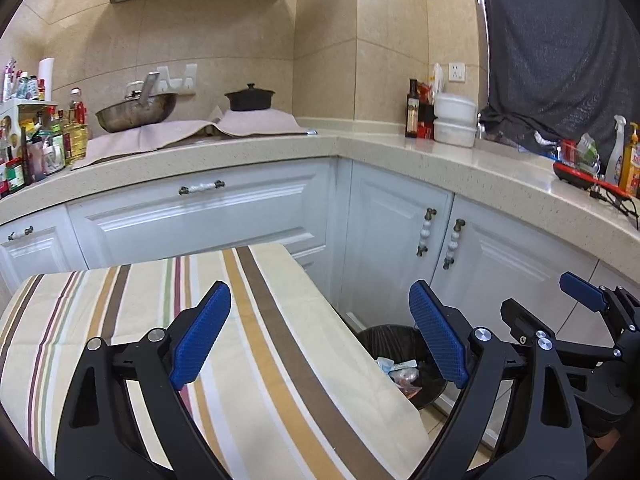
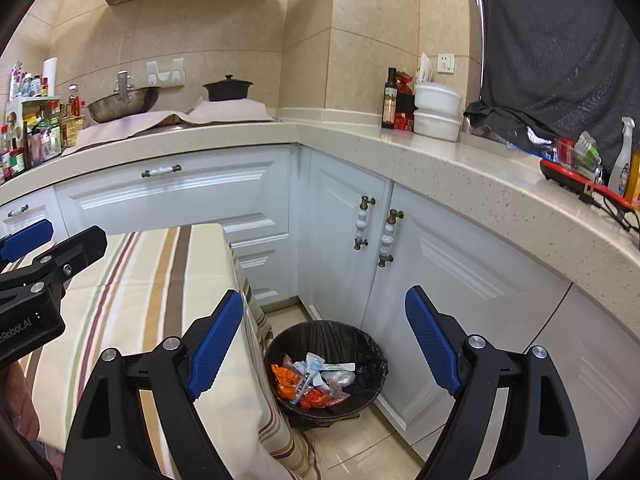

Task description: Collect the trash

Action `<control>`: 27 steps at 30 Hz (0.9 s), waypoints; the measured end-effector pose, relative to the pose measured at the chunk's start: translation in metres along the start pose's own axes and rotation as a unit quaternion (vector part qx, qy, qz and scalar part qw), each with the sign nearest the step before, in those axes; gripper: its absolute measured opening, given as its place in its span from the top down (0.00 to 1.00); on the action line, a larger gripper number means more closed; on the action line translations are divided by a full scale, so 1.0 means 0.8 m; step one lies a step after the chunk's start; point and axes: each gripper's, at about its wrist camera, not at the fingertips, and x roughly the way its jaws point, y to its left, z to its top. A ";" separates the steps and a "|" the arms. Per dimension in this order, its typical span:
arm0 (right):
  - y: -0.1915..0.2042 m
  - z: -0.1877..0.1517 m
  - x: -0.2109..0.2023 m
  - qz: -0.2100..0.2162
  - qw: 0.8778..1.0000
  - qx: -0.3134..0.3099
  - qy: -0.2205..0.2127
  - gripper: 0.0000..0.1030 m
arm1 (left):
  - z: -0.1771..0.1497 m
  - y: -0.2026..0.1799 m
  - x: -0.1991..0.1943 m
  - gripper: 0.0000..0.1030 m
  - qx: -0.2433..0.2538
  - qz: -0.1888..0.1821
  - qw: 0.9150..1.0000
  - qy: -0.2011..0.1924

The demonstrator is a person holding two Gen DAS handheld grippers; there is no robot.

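Two hand-held grippers hover above a striped tablecloth [image 1: 248,344] covering a bench, both pointing toward a kitchen corner. The left gripper [image 1: 320,332] has its blue fingers [image 1: 202,340] spread wide with nothing between them; the right gripper [image 2: 324,344] is likewise wide open and empty. Printed on the left gripper's black body, in the right wrist view, is lettering that reads partly "Robot.AI". Just beyond the bench's right edge, on the tiled floor, stands a round black trash bin [image 2: 362,344] lined with a black bag, holding the collected trash [image 2: 316,380]: orange wrappers, white packets and clear plastic. The bin sits tight between the hanging cloth edge and white cabinet doors [image 2: 344,216] with ornate handles, leaving only a narrow strip of open floor. Above the cabinets, farther from the bin, a speckled L-shaped counter [image 2: 440,160] carries stacked white containers [image 2: 438,112] and a dark bottle [image 2: 390,98], its label too small to read. Farther left sit a black lidded pot [image 2: 228,88], a steel wok [image 2: 124,106] and crowded condiment bottles [image 2: 40,132]. To the right, a spray bottle [image 2: 622,156] stands beside a dark hanging cloth [image 2: 560,40].
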 end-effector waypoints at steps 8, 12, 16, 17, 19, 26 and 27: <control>0.013 0.002 -0.037 0.001 1.000 -0.006 -0.027 0.20 | -0.003 0.010 -0.027 0.14 -0.006 0.000 1.000 -0.013; 0.016 0.001 -0.049 0.000 0.999 -0.005 -0.034 0.19 | -0.004 0.012 -0.036 0.14 -0.007 -0.003 1.000 -0.016; 0.017 0.000 -0.057 -0.003 0.999 -0.006 -0.038 0.19 | -0.005 0.013 -0.042 0.14 -0.008 -0.007 1.000 -0.018; 0.017 0.001 -0.057 -0.003 0.999 -0.005 -0.038 0.19 | -0.005 0.013 -0.043 0.14 -0.008 -0.007 1.000 -0.019; 0.017 0.000 -0.060 -0.005 0.999 -0.004 -0.039 0.19 | -0.006 0.012 -0.045 0.14 -0.009 -0.008 1.000 -0.019; 0.017 0.000 -0.062 -0.008 0.999 -0.002 -0.040 0.19 | -0.008 0.012 -0.048 0.14 -0.008 -0.009 1.000 -0.019; 0.017 0.000 -0.062 -0.008 0.999 -0.002 -0.040 0.19 | -0.008 0.012 -0.048 0.14 -0.009 -0.009 1.000 -0.019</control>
